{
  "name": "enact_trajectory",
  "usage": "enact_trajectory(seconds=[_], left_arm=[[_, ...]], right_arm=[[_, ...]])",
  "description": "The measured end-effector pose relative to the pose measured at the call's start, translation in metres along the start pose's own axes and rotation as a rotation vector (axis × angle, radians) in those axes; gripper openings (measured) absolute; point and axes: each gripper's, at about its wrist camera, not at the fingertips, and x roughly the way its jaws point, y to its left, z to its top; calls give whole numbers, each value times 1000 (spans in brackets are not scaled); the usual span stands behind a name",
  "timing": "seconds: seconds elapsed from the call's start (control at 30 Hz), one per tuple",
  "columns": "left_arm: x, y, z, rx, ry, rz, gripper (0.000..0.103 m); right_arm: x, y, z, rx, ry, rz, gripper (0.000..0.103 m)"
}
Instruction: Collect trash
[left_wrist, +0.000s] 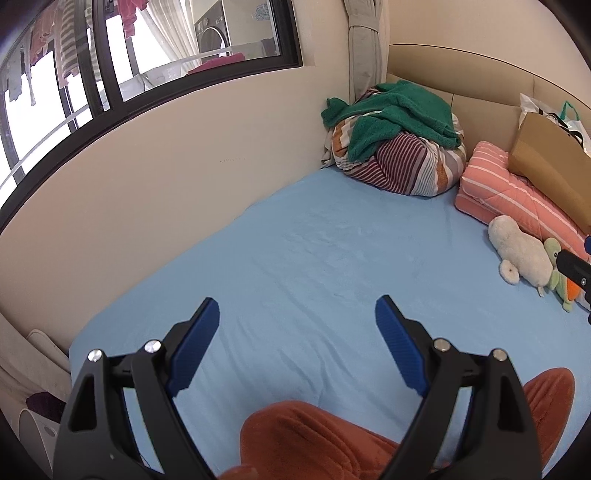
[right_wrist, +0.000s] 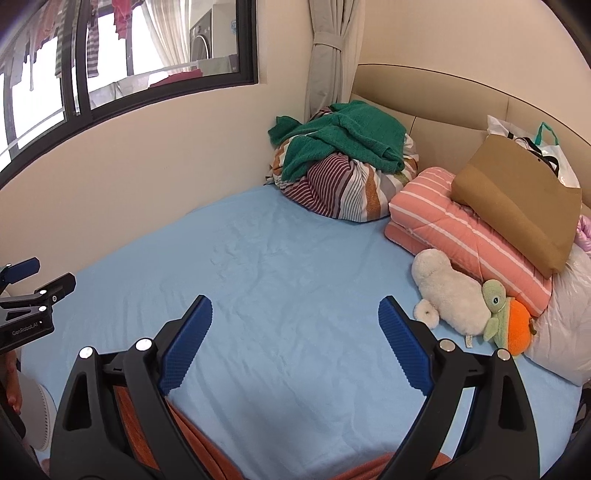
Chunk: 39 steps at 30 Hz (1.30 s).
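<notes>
My left gripper (left_wrist: 297, 314) is open and empty above the light blue bed sheet (left_wrist: 314, 258). My right gripper (right_wrist: 295, 314) is open and empty over the same sheet (right_wrist: 277, 266). The left gripper also shows at the left edge of the right wrist view (right_wrist: 22, 280). A part of the right gripper shows at the right edge of the left wrist view (left_wrist: 574, 267). No loose trash shows on the sheet. A brown paper bag (right_wrist: 517, 206) with a white plastic bag (right_wrist: 554, 155) behind it lies on a pink striped quilt (right_wrist: 461, 236); the brown bag also shows in the left wrist view (left_wrist: 550, 162).
A striped bundle with a green towel (right_wrist: 343, 158) sits in the far corner by the headboard (right_wrist: 443, 96). A white plush (right_wrist: 450, 291) and a green-orange plush (right_wrist: 506, 317) lie beside the quilt. Orange-clad legs (left_wrist: 314, 443) are near me. A window (right_wrist: 110, 48) is on the left wall.
</notes>
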Motion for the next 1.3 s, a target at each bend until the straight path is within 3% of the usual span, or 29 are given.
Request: enact_trajectory(seconds=[0.57, 1.3], left_arm=[[3, -13, 1, 28, 3, -45, 86], [1, -14, 3, 29, -1, -44, 86]], right_arm=[[-5, -1, 4, -7, -14, -20, 89], [-7, -3, 2, -3, -14, -14, 89]])
